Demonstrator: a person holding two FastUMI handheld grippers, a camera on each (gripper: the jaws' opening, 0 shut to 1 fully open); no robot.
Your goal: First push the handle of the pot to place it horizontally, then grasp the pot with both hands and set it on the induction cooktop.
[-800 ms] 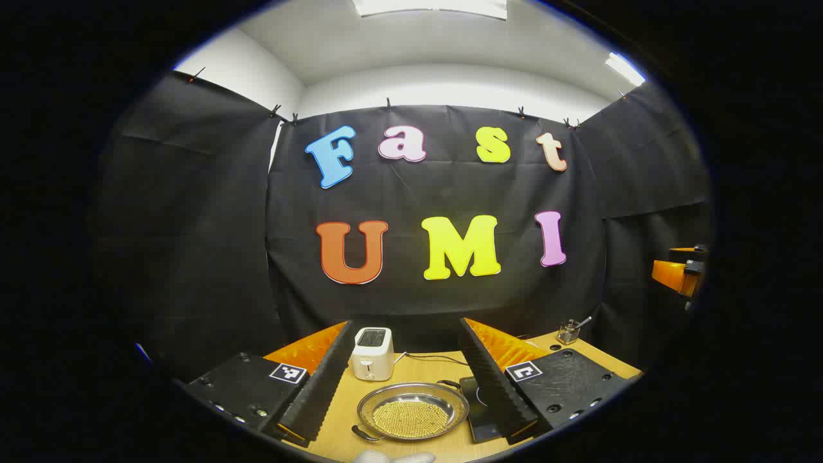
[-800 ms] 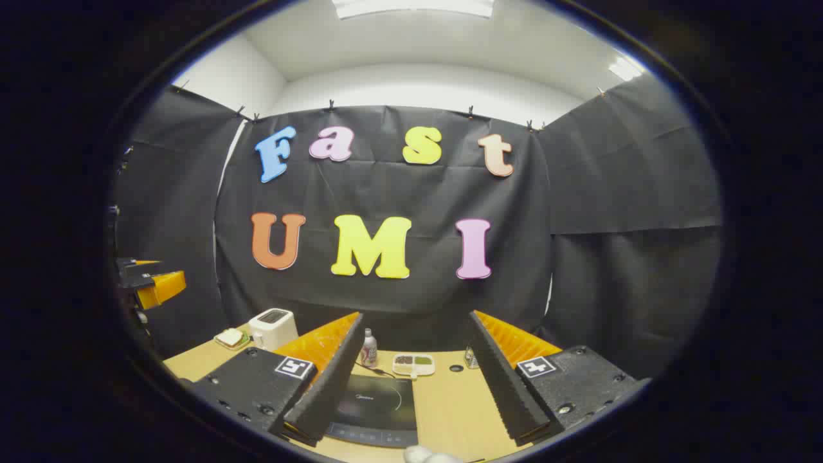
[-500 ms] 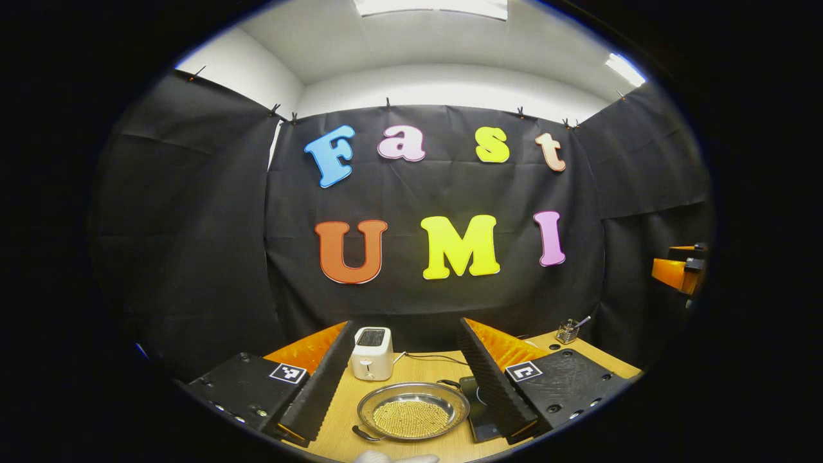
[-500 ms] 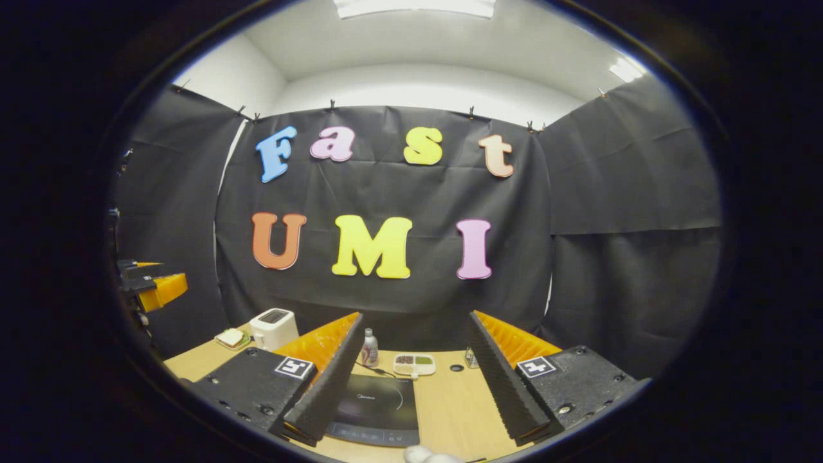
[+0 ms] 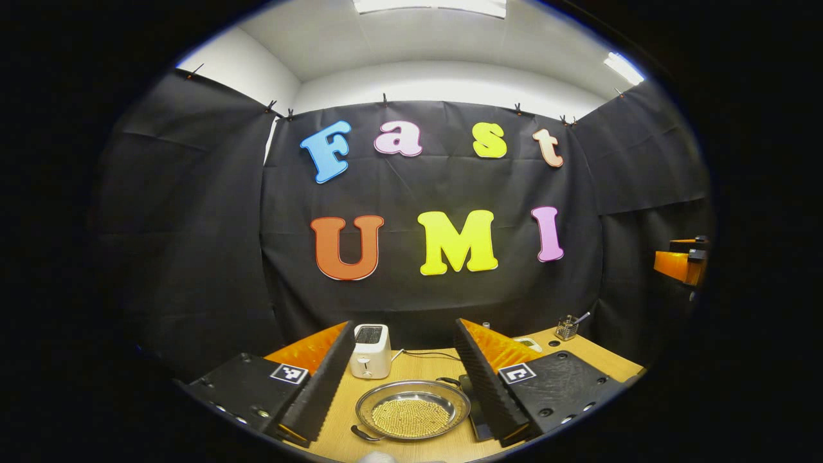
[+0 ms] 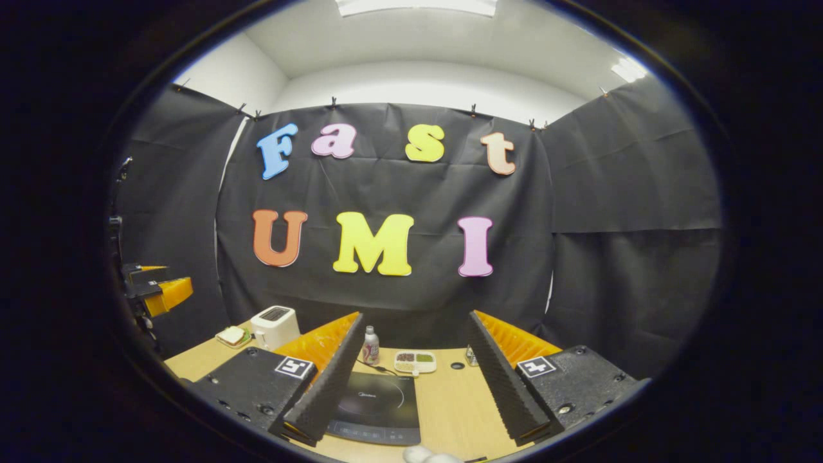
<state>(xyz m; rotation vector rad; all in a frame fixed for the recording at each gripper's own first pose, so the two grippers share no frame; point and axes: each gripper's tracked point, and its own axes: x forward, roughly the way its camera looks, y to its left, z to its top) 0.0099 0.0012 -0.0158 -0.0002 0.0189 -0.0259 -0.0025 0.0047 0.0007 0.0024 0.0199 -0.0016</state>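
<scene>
In the left gripper view we have dipped slightly since a moment ago, our left gripper (image 5: 404, 379) spread wide and empty above the pot (image 5: 413, 409) on the wooden worktop (image 5: 421, 366), toaster (image 5: 370, 350) behind, so the handle push looks unstarted. In the right gripper view little has shifted: the right gripper (image 6: 415, 379) gapes empty over the induction cooktop (image 6: 379, 406), black booth cloth behind.

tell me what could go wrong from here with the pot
The pot is shallow and full of small beads, so a hard push on its handle or a tilted lift could spill them. The cooktop sits close beside it, so the rim may knock its edge.
</scene>
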